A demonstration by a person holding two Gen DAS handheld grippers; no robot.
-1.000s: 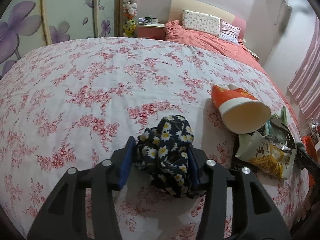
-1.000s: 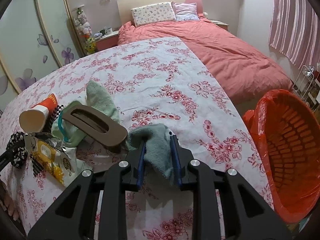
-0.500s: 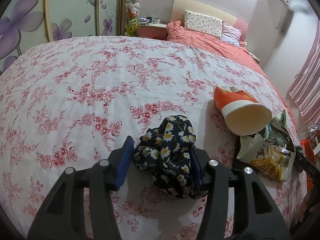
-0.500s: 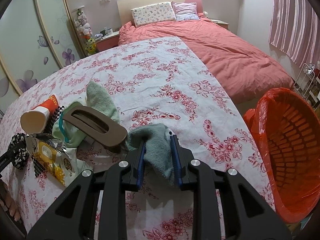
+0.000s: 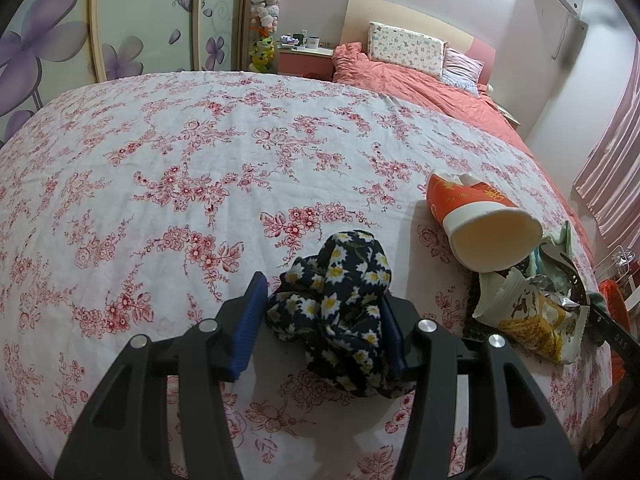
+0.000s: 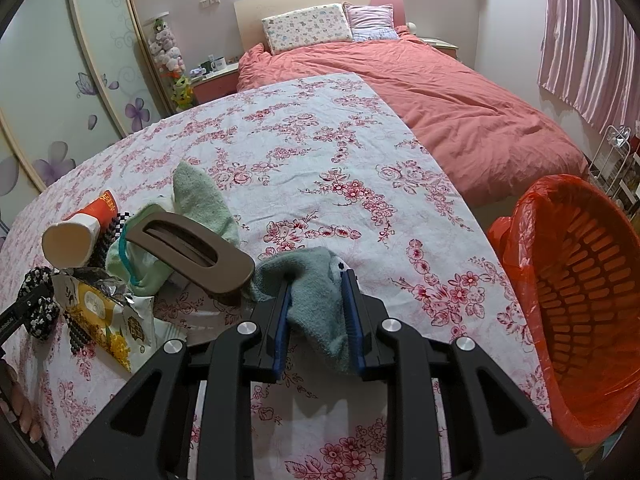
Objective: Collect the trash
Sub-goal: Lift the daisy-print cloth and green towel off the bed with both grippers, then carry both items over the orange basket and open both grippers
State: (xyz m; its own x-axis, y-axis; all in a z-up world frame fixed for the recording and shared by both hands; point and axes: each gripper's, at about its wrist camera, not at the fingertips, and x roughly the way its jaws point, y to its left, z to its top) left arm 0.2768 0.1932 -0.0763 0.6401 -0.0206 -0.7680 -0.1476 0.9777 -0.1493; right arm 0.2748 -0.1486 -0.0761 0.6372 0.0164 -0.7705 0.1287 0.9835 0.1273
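- Nothing on the spread has shifted since the earlier frames; both tongs hold the same cloth in the same place, and the left view has only tipped slightly.
- White bedspread with red flower print (image 6: 320,152) lies under both tongs and carries every loose item.
- Orange slatted plastic basket lined with an orange bag (image 6: 580,300) stands off the bedspread's edge, to the right of the right tongs.
- Brown oval plastic piece with a long slot (image 6: 192,248) lies just left of the right tongs, resting on pale green cloth (image 6: 200,200).
- Orange and white paper cup (image 5: 480,224) lies on its side, ahead and to the right of the left tongs, its open mouth facing them.
- Torn yellow and silver snack wrapper (image 5: 528,320) lies just right of the left tongs, below the cup.
- Left tongs (image 5: 320,316) are closed about halfway on a bunched dark cloth with a daisy print (image 5: 340,304), blue pads pressing both sides.
- Right tongs (image 6: 316,300) stand narrow, clamped on a grey-green terry cloth (image 6: 312,292) that droops between the pads.
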